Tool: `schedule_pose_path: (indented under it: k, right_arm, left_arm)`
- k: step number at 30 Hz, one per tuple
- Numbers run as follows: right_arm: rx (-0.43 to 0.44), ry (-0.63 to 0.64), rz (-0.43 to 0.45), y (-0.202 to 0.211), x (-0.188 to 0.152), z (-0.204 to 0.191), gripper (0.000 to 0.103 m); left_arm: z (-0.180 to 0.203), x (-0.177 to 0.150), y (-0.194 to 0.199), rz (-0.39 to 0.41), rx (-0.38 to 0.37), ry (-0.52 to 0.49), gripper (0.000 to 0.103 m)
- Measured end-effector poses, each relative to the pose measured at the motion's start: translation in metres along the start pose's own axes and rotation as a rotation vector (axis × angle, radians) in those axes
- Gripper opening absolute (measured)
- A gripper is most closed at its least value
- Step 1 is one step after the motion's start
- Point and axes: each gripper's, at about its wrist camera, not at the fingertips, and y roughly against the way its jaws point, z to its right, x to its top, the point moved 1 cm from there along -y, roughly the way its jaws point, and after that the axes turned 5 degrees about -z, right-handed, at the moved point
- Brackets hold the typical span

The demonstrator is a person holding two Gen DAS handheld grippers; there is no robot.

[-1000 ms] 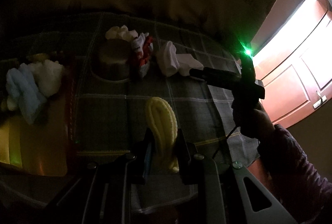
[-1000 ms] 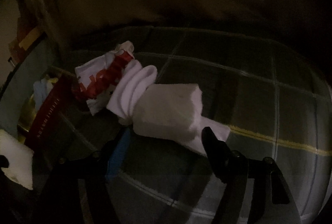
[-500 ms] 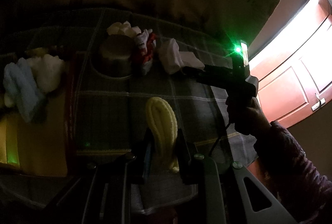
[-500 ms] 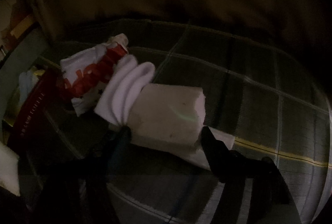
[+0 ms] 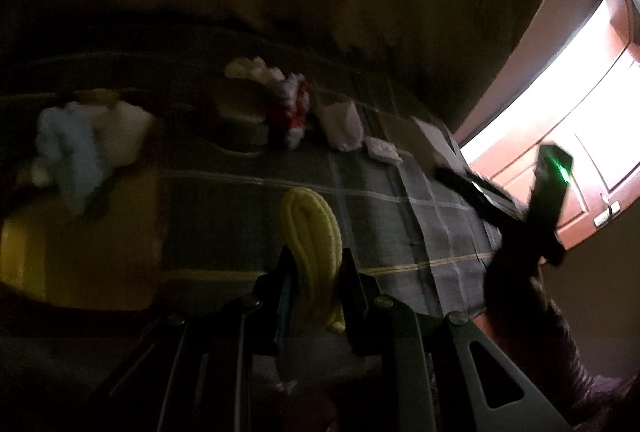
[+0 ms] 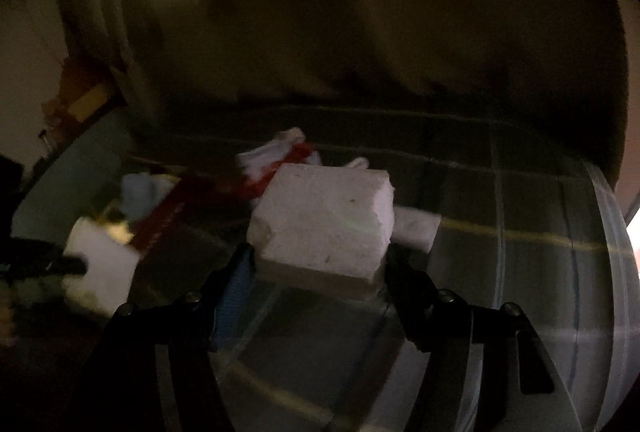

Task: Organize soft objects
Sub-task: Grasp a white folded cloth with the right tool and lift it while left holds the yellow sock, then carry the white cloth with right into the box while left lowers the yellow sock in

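My left gripper [image 5: 314, 264] is shut on a rolled yellow sock [image 5: 310, 228], which sticks out forward above the plaid cloth [image 5: 380, 216]. A white foam block [image 6: 324, 220] sits between the pads of my right gripper [image 6: 320, 264], which is shut on it and holds it clear of the cloth. Behind the block lie a red-and-white cloth [image 6: 288, 160] and a white piece [image 6: 414, 232]. In the left wrist view a white sock [image 5: 340, 128] and the red-and-white cloth [image 5: 290, 112] lie at the far side.
A yellow tray [image 5: 80, 252] at the left holds a light blue cloth [image 5: 72, 160] and a white fluffy one [image 5: 128, 128]. A dim metal bowl [image 5: 236, 120] stands beside the red cloth. A person's hand [image 5: 516, 272] grips the right tool before a bright door [image 5: 580, 172].
My right gripper closed on the foam block, lifted it off the cloth and drew back toward the door side. The white sock stayed behind. The left gripper shifted a little with the yellow sock.
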Motion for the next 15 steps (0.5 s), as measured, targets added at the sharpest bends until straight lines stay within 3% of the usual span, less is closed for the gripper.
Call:
schedule_pose_path:
  k: [7, 15]
  right_arm:
    - [0.074, -0.039, 0.019, 0.026, -0.022, -0.026, 0.062]
    - [0.118, -0.01, 0.004, 0.014, -0.016, -0.06, 0.062]
  left_arm:
    - [-0.063, -0.007, 0.06, 0.087, 0.185, 0.063, 0.021]
    - [-0.139, 0.011, 0.055, 0.064, 0.274, 0.083, 0.021]
